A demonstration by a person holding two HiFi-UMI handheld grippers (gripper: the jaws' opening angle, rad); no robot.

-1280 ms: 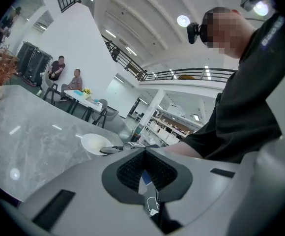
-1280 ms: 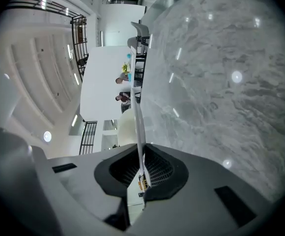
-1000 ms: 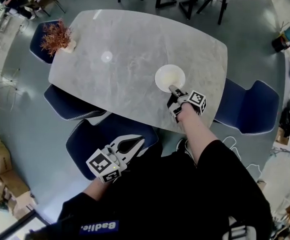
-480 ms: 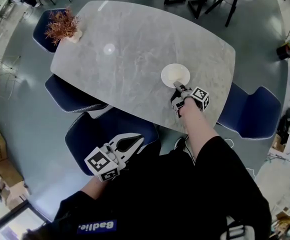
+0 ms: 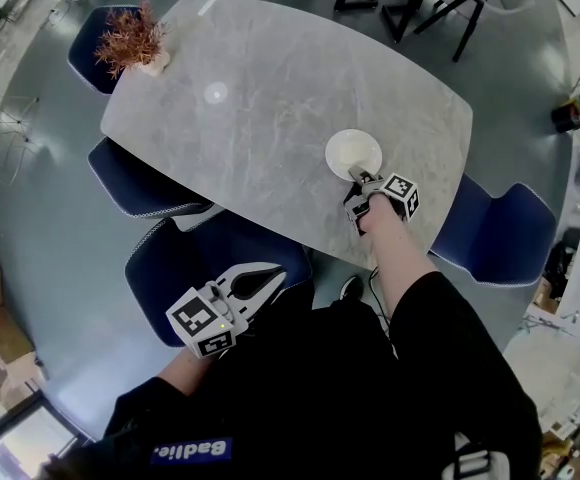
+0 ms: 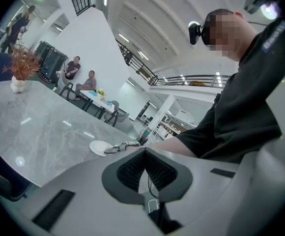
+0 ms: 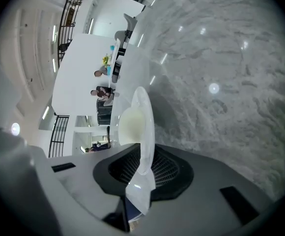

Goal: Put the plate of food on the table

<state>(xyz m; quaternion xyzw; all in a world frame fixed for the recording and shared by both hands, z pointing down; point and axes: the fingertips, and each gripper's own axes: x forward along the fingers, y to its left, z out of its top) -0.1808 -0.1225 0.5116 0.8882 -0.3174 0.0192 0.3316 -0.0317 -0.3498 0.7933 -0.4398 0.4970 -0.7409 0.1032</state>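
Note:
A white plate [image 5: 354, 153] with a pale portion of food in its middle rests on the grey marble table [image 5: 270, 78], near the edge closest to me. My right gripper [image 5: 356, 177] grips its near rim. In the right gripper view the plate [image 7: 137, 117] stands edge-on between the pads [image 7: 162, 168], and the jaws have just been opening slightly with the rim still between them. My left gripper [image 5: 276, 272] hangs low at my left side over a blue chair, shut and holding nothing. The left gripper view shows the plate [image 6: 98, 147] far ahead on the table.
Dark blue chairs [image 5: 205, 263] [image 5: 495, 233] [image 5: 135, 183] stand round the table. A small pot with a reddish dried plant [image 5: 133, 38] sits at its far left corner, and a small round white spot [image 5: 215, 92] lies near it. People sit at tables [image 6: 83, 82] in the background.
The right gripper and the plate have sunk a little onto the tabletop. The left gripper has drifted slightly beside the chair.

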